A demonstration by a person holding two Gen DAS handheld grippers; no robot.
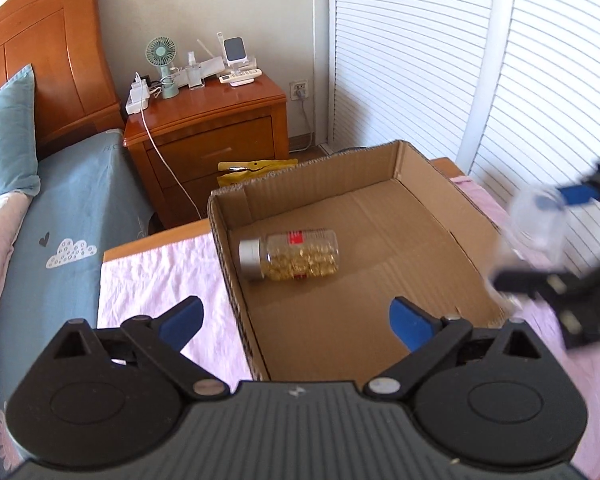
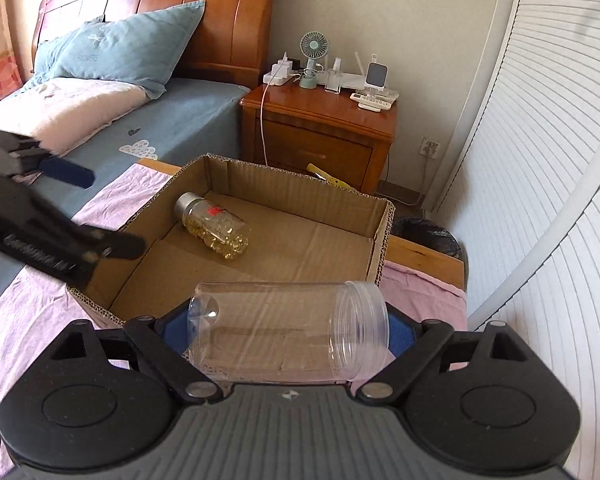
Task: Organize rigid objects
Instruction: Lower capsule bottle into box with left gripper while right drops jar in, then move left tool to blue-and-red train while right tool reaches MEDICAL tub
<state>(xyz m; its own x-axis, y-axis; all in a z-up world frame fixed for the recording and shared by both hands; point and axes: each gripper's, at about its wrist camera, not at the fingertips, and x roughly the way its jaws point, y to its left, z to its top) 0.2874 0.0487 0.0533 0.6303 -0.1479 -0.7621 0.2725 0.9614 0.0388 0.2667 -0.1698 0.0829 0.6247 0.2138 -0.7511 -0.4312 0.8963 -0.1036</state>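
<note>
Right claw [image 2: 288,330] gripping clear jar [image 2: 288,336], red-labelled capsule bottle [image 2: 212,226], writing unreadable

A wooden nightstand [image 2: 320,120] stood against the wall beside the bed [image 2: 188,116], carrying a small green fan [image 2: 311,58], a white power strip [image 2: 281,74] and a remote control [image 2: 374,101]. A white cable [image 1: 162,156] hung down its front. A blue pillow [image 2: 120,46] leaned on the wooden headboard [image 2: 204,16]. A pink cloth [image 1: 160,284] covered the bench [image 2: 424,258], and white slatted doors [image 1: 420,60] ran along the right side.
</note>
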